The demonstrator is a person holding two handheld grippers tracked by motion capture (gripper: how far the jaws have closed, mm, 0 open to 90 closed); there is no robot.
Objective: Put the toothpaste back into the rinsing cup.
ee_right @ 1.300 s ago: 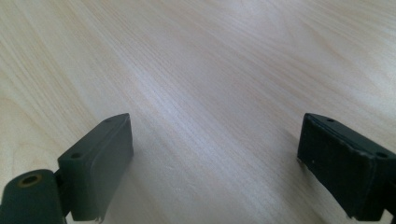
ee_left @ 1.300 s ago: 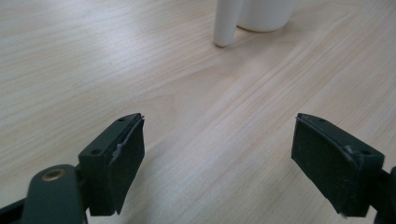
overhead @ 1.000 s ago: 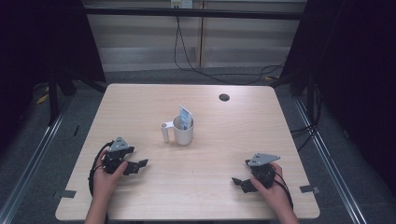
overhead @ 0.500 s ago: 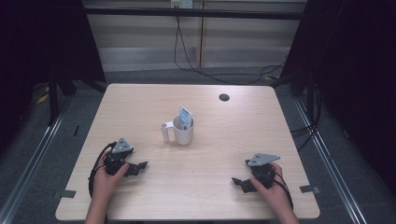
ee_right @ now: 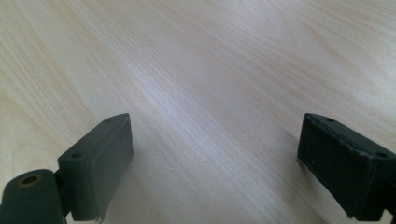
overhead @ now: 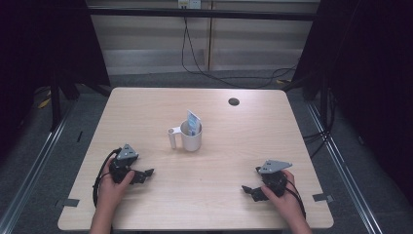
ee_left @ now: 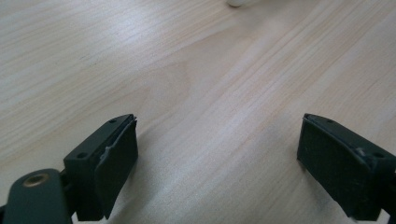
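A white mug stands near the middle of the wooden table, handle to the left, with a blue and white packet upright inside. My left gripper rests low over the table at the front left, pointing right. Its jaws have just been opening and stand wide in the left gripper view, with bare wood between them. The mug's base peeks in at that view's top edge. At the front right, my right gripper points left. It is open over bare wood.
A dark round hole sits in the table's far right part. Black cables trail on the floor behind the table. Bare wood lies between the two grippers and the mug.
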